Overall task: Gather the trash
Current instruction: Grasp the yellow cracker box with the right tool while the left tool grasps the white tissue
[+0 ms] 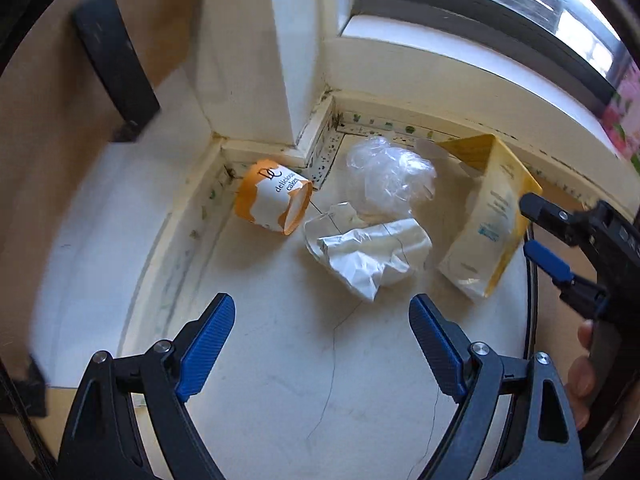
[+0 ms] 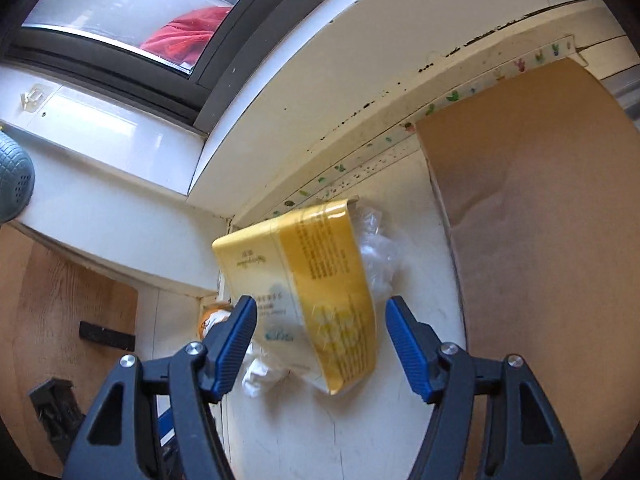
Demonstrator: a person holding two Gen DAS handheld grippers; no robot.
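Glossy yellow plastic wrapper (image 2: 304, 280), crinkled clear film (image 1: 386, 174), crumpled paper (image 1: 368, 254), printed paper cup (image 1: 274, 200).

The floor (image 1: 280, 380) was pale cream, marked with thin dark hairline cracks, and met the cream walls (image 1: 400, 76) at a low skirting (image 1: 460, 120) speckled with dark spots and small green marks (a strip of patterned tape, it seemed). A dark-framed window (image 2: 224, 56) sat above a glossy white sill (image 2: 120, 136), and daylight glared off that sill. A brown wooden panel (image 1: 48, 140) carried a black handle (image 1: 116, 68), and a flat brown board (image 2: 540, 220) lay against the skirting.
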